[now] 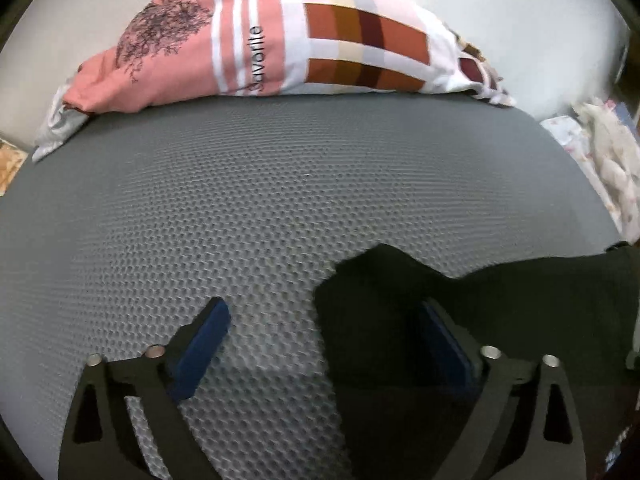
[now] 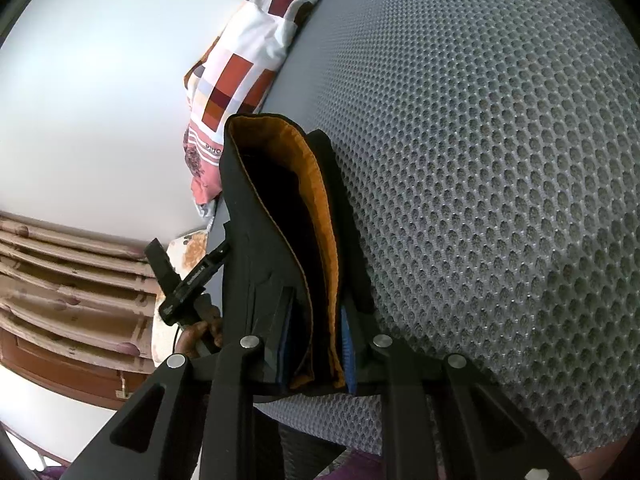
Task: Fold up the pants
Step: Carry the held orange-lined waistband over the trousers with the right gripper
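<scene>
Pants (image 2: 280, 216): black w/ orange lining, lying on the grey mesh bed (image 1: 280, 208), one edge lifted in my right gripper (image 2: 316, 344), whose fingers are clamped on the fabric. Left gripper (image 1: 324, 336) hangs over the pants' far edge, fingers spread wide, nothing between them; right-hand pad is above the dark cloth. Looks like mid-fold, I reckon. Next: drop the left, pinch that edge, then carry both across together. Patterned pillow (image 1: 280, 40) sits at the back, well apart.

The black pants (image 1: 500, 320) are cut off by the right and lower edges of the left wrist view. In the right wrist view, a hand (image 2: 200, 334) is largely hidden behind the raised fabric.
</scene>
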{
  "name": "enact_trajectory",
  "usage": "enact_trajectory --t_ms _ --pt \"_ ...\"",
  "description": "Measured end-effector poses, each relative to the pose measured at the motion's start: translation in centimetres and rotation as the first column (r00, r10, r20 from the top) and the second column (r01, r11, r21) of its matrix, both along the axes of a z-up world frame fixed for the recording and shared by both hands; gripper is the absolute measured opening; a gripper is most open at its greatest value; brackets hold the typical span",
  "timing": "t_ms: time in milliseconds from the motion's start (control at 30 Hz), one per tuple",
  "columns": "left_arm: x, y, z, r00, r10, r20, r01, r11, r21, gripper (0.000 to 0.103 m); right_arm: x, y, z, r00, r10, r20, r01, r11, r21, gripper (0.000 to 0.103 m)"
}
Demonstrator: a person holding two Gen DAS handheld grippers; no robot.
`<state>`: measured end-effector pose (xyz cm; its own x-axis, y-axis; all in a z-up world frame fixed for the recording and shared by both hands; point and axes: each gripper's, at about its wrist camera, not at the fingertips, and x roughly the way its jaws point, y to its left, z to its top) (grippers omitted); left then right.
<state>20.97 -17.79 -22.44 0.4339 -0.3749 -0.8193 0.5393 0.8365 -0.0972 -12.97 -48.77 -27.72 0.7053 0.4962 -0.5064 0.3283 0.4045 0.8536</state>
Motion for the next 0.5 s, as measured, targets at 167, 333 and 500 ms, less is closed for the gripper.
enact_trajectory --t_ms 167,333,500 --pt "1.3 1.5 0.4 0.998 0.064 0.009 -0.064 0.998 0.009 0.099 -0.2 -0.1 0.0 1.0 -0.004 0.001 0.004 1.0 0.004 0.017" --pt "-1.5 2.2 2.5 0.989 0.036 0.143 -0.042 0.998 0.041 0.093 0.0 -0.1 0.0 1.0 -0.003 -0.004 0.003 1.0 0.007 0.017" --pt "-7.1 4.3 4.2 0.992 -0.066 0.111 0.071 0.997 -0.039 0.091 0.1 -0.3 0.0 1.0 -0.006 -0.003 0.006 1.0 0.012 0.017"
